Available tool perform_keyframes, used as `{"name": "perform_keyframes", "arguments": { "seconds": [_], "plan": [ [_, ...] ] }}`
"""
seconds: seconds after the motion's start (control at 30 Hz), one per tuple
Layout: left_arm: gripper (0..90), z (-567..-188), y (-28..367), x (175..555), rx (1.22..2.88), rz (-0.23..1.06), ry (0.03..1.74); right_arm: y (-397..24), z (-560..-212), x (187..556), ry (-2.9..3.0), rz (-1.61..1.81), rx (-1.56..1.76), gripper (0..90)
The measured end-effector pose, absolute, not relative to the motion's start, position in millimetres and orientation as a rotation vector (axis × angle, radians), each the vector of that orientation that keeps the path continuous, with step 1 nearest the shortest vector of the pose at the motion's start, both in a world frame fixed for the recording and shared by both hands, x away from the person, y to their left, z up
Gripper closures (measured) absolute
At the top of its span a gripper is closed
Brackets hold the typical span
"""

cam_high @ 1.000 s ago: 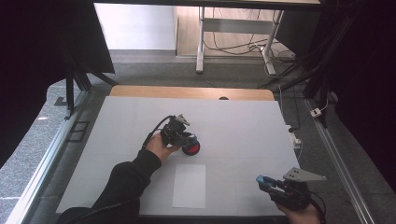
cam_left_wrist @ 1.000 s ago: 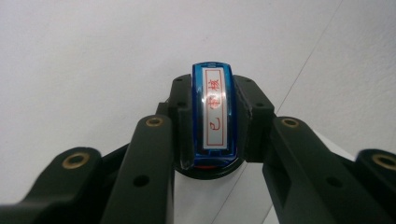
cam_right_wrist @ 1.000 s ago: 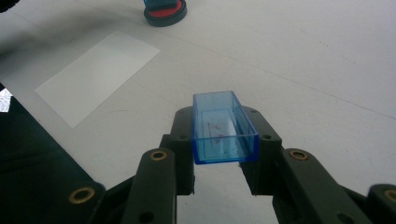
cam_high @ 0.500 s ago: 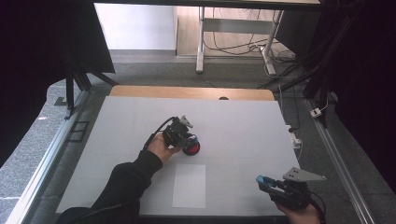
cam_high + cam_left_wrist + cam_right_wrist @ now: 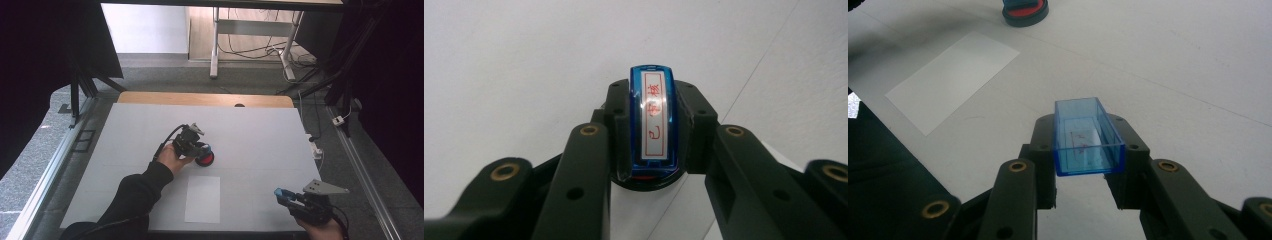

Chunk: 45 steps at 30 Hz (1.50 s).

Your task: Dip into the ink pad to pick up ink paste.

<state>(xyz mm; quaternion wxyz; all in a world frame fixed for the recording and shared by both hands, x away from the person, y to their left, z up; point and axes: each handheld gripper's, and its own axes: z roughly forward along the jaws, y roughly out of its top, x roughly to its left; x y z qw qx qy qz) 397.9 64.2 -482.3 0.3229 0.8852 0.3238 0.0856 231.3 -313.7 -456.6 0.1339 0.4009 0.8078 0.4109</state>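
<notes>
My left gripper (image 5: 199,146) is shut on a blue stamp (image 5: 653,120) with a white label in red characters. The stamp's lower end sits at the red face of a round black-rimmed ink pad (image 5: 205,159), whose rim (image 5: 646,181) peeks out below the stamp in the left gripper view. My right gripper (image 5: 280,194) rests near the table's front right edge. It is shut on a clear blue box-shaped cap (image 5: 1087,137), open side up. A white paper sheet (image 5: 202,198) lies in front of the pad, between the two hands.
The white table top (image 5: 260,135) has a wooden strip along its far edge and metal rails on both sides. A cable and a small white plug lie off the right edge. In the right gripper view, the ink pad (image 5: 1025,10) and the paper (image 5: 953,80) lie ahead to the left.
</notes>
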Motion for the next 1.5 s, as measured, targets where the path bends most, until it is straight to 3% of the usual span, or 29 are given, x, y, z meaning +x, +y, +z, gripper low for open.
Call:
{"name": "perform_keyframes", "arguments": {
  "seconds": [0.13,0.43,1.5],
  "plan": [
    [70.9,-481,58,393,2.349,0.282,0.834,-313,-457,231,2.345,1.192,1.156,67.9],
    [70.8,-484,69,400,2.287,0.185,0.877,-313,-456,231,2.347,1.189,1.150,67.9],
    [70.4,-476,77,396,2.208,0.162,0.804,-314,-456,227,2.348,1.197,1.124,67.7]
  ]
}}
